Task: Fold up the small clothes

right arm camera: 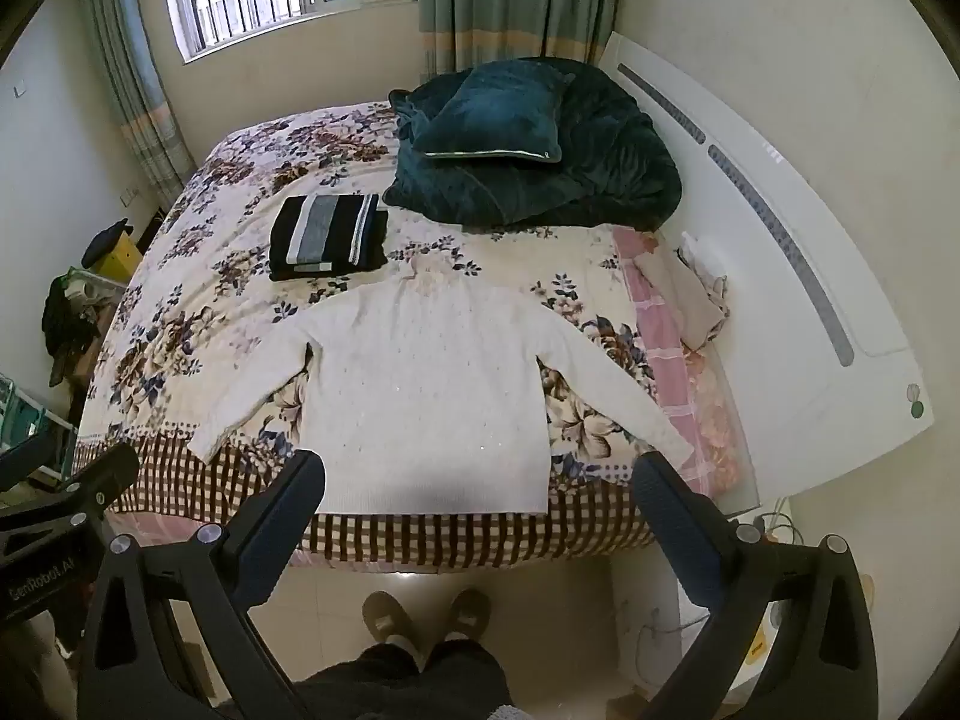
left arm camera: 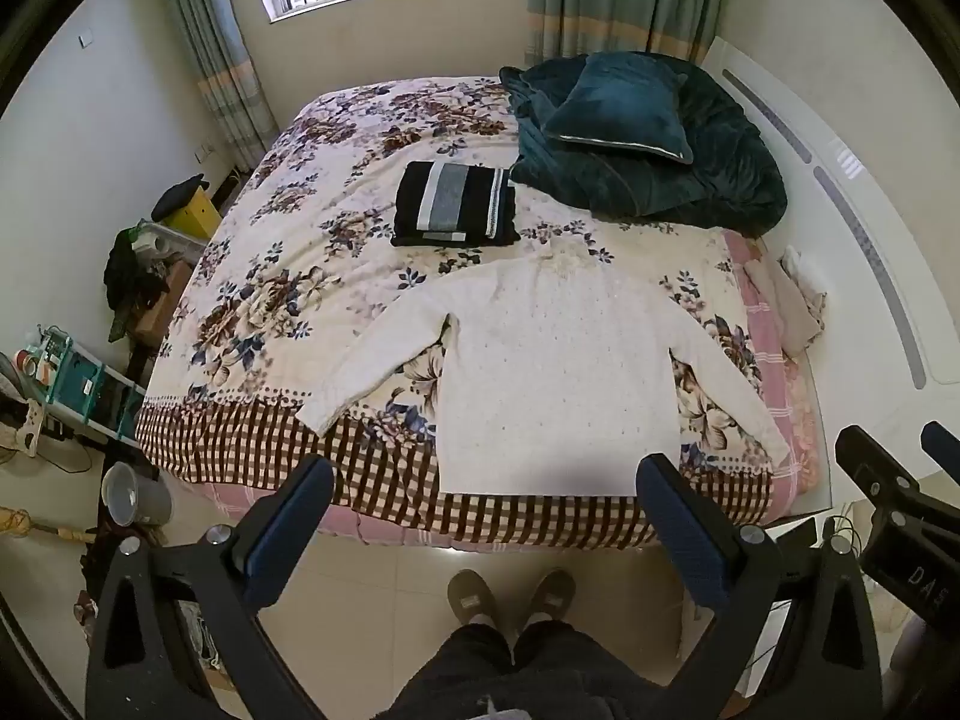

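one white sweater (left arm camera: 552, 372) lies flat on the bed (left arm camera: 288, 276); one folded striped garment (left arm camera: 453, 204) beyond it. left claw (left arm camera: 486, 474) and right claw (right arm camera: 480, 471) released, empty.

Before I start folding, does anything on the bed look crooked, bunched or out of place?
Nothing stands out. The white knit sweater lies flat on the floral bedspread with both sleeves spread, hem near the bed's edge. The folded black-and-grey striped garment sits squarely beyond it. Left gripper and right gripper are open, holding nothing.
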The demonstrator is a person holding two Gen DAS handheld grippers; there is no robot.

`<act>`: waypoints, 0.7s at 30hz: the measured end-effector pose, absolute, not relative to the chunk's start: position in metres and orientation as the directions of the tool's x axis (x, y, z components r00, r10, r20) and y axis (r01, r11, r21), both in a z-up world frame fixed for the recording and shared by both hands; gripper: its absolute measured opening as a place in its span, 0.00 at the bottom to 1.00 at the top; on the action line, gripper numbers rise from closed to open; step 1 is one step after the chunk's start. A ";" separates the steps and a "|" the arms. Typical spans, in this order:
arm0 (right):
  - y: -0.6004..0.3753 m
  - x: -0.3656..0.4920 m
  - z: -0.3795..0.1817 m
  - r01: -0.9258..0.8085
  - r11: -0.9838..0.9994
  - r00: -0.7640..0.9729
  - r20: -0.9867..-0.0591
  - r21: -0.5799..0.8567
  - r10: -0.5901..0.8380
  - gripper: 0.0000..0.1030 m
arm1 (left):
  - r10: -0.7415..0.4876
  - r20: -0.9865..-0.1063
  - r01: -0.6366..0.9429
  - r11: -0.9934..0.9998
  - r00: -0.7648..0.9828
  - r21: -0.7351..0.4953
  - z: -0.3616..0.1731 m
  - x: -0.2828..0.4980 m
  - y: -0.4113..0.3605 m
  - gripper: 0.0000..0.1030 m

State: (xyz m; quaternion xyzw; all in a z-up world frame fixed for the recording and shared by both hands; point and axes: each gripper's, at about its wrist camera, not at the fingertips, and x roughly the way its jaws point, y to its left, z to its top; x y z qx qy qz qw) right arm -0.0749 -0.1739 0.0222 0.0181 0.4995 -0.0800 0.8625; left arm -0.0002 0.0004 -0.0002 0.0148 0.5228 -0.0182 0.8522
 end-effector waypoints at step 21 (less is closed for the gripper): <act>-0.172 -0.072 0.029 0.150 0.987 0.487 -0.865 -0.051 -0.119 1.00 | -0.016 -0.894 0.049 0.999 0.447 0.007 -0.003 0.002 0.003 1.00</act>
